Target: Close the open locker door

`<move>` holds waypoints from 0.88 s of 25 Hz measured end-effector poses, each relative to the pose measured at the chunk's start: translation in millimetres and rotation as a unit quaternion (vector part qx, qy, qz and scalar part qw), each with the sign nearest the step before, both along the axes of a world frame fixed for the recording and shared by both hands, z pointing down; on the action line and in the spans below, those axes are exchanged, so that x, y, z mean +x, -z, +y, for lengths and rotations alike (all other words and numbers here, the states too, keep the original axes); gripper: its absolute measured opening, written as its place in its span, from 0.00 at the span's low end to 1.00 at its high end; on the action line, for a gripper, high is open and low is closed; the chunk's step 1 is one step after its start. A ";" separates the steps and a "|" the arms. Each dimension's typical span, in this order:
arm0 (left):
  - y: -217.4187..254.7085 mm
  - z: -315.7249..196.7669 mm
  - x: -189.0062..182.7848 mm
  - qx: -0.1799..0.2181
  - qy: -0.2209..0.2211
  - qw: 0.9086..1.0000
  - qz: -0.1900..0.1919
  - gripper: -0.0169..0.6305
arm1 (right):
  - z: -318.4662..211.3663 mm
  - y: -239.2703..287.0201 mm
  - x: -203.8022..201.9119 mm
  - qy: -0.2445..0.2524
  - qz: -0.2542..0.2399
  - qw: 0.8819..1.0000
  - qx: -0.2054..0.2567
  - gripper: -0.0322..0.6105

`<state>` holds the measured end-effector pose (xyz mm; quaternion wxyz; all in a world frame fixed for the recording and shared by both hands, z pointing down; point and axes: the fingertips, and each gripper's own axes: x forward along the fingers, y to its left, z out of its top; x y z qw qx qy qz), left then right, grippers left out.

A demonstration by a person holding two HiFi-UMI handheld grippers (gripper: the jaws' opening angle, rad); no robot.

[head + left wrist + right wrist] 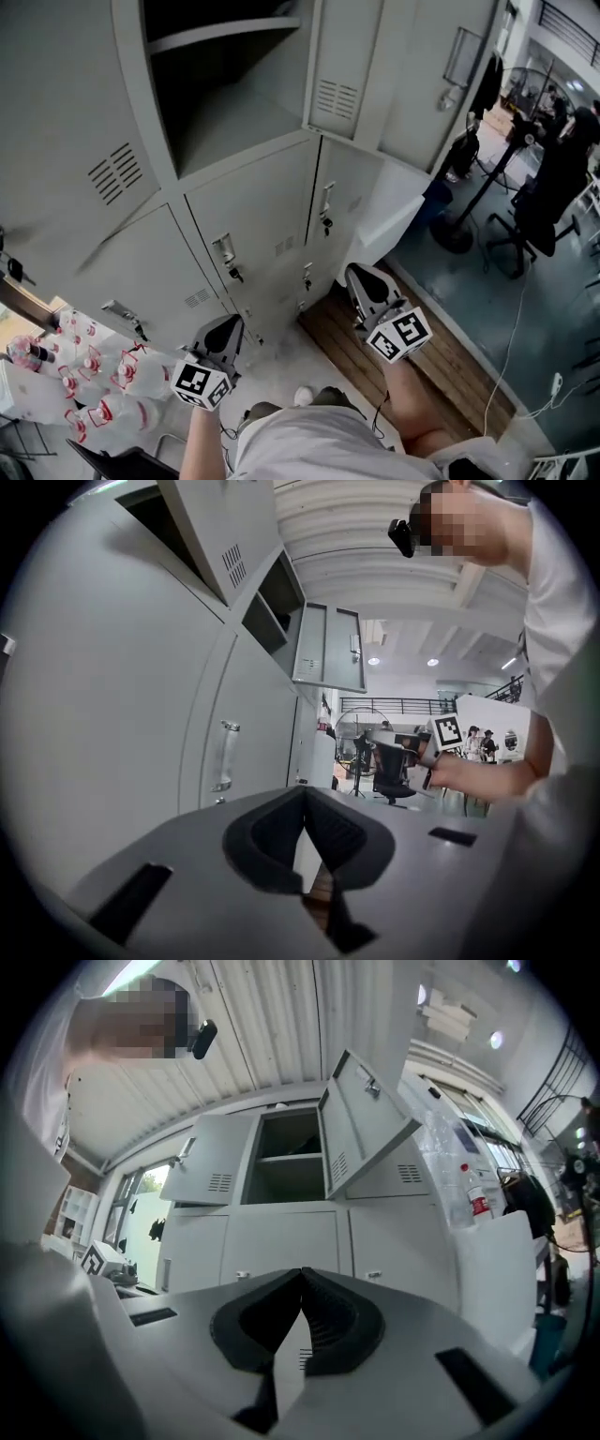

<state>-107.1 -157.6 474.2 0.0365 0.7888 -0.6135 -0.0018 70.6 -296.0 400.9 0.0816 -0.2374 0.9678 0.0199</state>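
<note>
Left claw (305, 794) and right claw (302, 1274), ridged, black, closed tight, empty, below smooth grey louvred locker door (352, 56)

Wkshop locker area: metal lockers (246, 223), fan (359, 735).

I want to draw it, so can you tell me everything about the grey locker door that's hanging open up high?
The pale grey metal locker door is a flat, painted-looking panel in the top row. It stands swung well outward, joined to the right edge, as the right gripper view shows it, of its dark open compartment, which has one shelf inside. A block of vent slots sits low on the door, and a small latch near its free edge. Nothing is touching it.
</note>
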 end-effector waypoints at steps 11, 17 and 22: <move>-8.2 -47.5 38.2 -0.009 -0.030 0.999 0.008 0.03 | -67.7 66.9 63.0 -0.069 -0.049 0.995 0.050 0.10; -3.9 -54.1 30.8 -0.007 -0.049 0.999 0.009 0.03 | -91.4 106.0 84.4 -0.116 -0.072 0.988 0.075 0.11; -4.0 -54.2 16.7 -0.012 -0.060 0.998 0.012 0.03 | -109.4 123.9 96.9 -0.145 -0.090 0.983 0.072 0.16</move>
